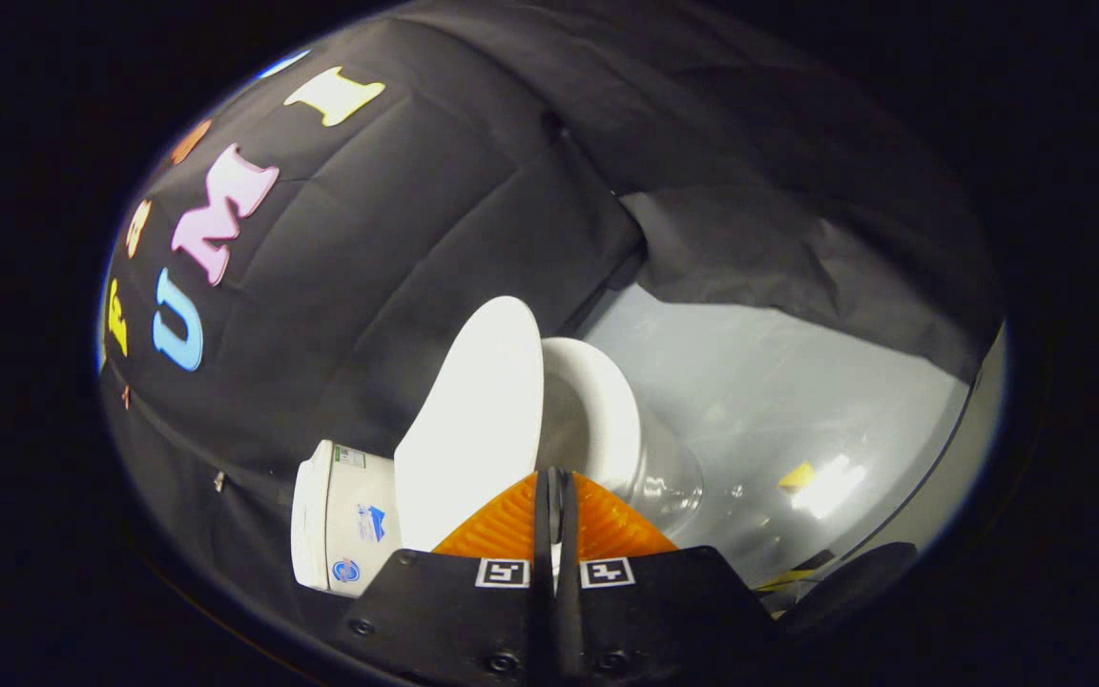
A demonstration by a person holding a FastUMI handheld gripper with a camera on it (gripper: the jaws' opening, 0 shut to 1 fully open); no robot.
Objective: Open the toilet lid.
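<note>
The white toilet appears tilted in the gripper view. Its lid is lifted off the seat and stands at an angle, leaning toward the tank. The seat and bowl rim lie uncovered beside the lid. My gripper is shut, its two fingers pressed together with nothing visible between them. The fingertips sit right at the lid's near edge, in the gap between the lid and the seat. I cannot tell whether they touch the lid.
A glossy grey floor spreads beyond the bowl, with a yellow tape mark on it. Black cloth walls close in behind the tank and the toilet. A dark object lies low beside the fingers.
</note>
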